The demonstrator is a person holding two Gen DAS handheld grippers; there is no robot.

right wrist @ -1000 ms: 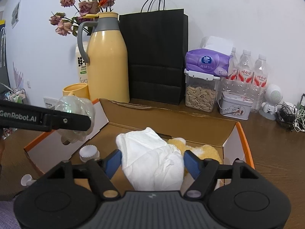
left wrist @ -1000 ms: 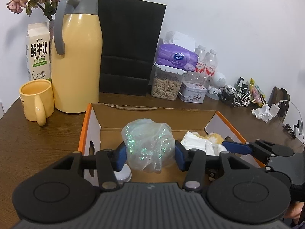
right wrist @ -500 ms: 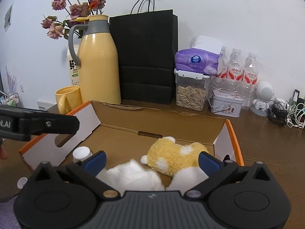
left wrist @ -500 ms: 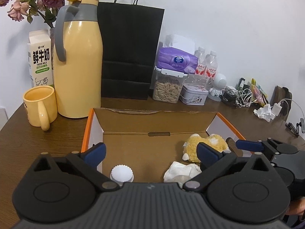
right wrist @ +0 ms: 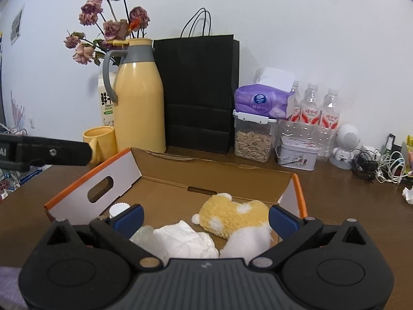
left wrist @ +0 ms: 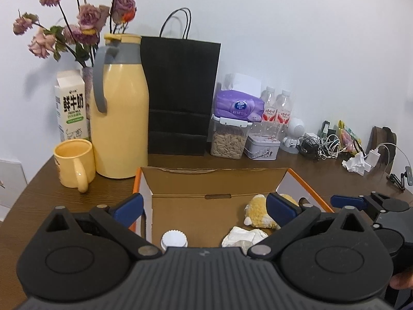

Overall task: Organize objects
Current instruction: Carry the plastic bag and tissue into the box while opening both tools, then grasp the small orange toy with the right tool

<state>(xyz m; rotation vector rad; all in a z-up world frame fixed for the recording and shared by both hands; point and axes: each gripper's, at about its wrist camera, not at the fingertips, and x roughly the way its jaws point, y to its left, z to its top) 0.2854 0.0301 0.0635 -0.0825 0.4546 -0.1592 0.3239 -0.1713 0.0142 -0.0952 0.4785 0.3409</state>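
- The left gripper hovers over the near edge of the open cardboard box with orange rims; its blue-padded fingers stand wide apart with nothing between them.
- The right gripper hangs over the same box, fingers spread wide and holding nothing.
- Inside the box, nearest the cameras, lie a crumpled white tissue, a clear crinkled plastic wrap touching its left side, and a white fluffy lump on its right.
- A white ribbed bottle cap sits on the box floor near the left wall.
- A yellow plush toy with white spots lies toward the right wall, just behind the tissue.
- Beyond the box, on the brown wooden table, stand a yellow mug, a tall yellow thermos jug with a grey handle and a milk carton.
- Against the wall stand a black paper bag, a clear container of seeds topped by a purple tissue pack, and water bottles.
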